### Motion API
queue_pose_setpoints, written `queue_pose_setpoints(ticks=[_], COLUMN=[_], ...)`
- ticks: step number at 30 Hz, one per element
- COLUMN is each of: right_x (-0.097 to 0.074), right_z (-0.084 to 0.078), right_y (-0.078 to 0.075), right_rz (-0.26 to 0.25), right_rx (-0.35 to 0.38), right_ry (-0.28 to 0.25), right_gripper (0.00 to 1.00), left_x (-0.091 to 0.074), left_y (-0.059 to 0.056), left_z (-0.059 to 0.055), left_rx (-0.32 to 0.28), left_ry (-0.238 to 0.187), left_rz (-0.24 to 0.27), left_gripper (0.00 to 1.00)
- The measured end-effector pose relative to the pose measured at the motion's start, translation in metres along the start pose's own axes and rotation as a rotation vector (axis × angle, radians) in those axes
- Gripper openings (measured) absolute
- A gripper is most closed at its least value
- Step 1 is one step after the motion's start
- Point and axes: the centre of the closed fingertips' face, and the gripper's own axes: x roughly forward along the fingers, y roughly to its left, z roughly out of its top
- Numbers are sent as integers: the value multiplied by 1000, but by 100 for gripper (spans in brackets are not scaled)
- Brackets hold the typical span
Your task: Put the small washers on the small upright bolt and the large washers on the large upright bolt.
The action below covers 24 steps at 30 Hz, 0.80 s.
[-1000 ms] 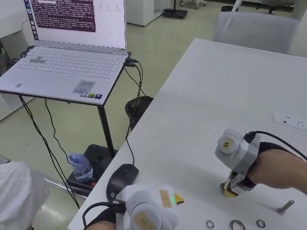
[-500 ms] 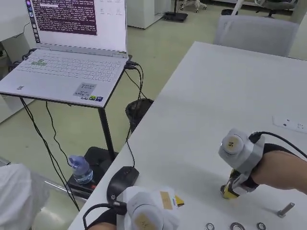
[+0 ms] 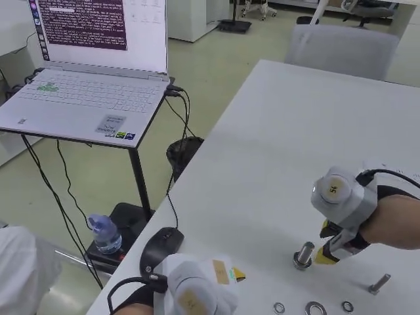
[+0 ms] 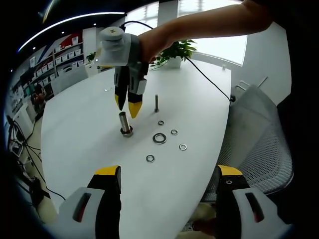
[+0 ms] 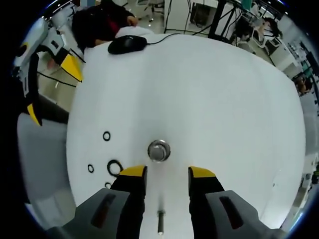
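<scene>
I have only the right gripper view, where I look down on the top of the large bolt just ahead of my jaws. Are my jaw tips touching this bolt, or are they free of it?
Observer: They are free. In the left gripper view, the right gripper hangs with its tips beside and just above the top of the large bolt, with a small gap.
Operator: I count four washers. Is that all of them?
Observer: No, there are five. One large washer and four small washers lie flat on the table.
Operator: Does the small bolt stand up?
Observer: Yes. Seen from the side, the small bolt stands upright beyond the washers.
</scene>
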Motion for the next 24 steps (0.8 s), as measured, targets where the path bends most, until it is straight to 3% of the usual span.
queue_pose_setpoints(ticks=[11, 24], right_x=[-11, -8], right_z=[-5, -8], right_y=[12, 46], right_rz=[1, 32], right_rx=[9, 20], right_ry=[-30, -71], right_gripper=[33, 33], left_x=[-1, -2], left_y=[-3, -4], left_z=[3, 3], left_rx=[1, -4], left_ry=[-7, -8], left_rz=[4, 14], left_gripper=[78, 77])
